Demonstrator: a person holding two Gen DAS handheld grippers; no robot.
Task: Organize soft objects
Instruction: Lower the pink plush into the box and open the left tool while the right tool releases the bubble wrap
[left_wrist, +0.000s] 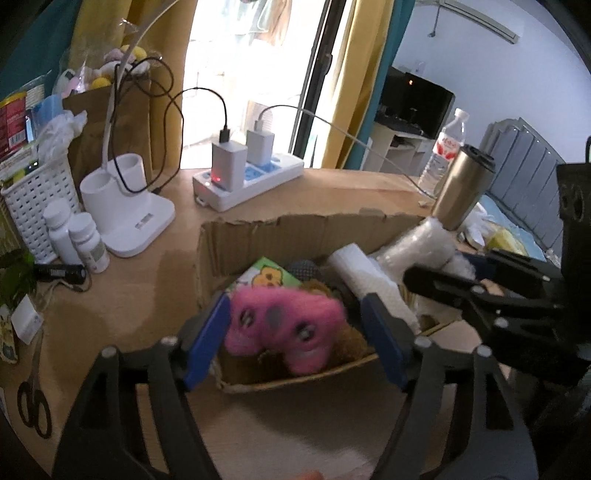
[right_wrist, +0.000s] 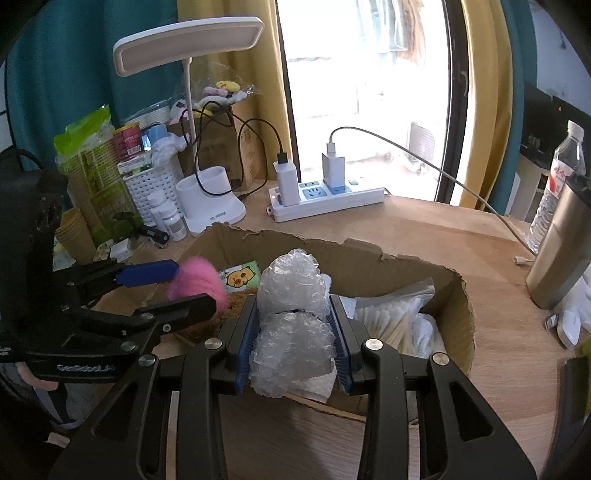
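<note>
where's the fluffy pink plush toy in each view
Left wrist: fluffy pink plush toy low centre, between the left gripper pads, over the torn cardboard box.
Right wrist: the toy left of centre, beside the left gripper.
Shared landmark: white power strip.
</note>
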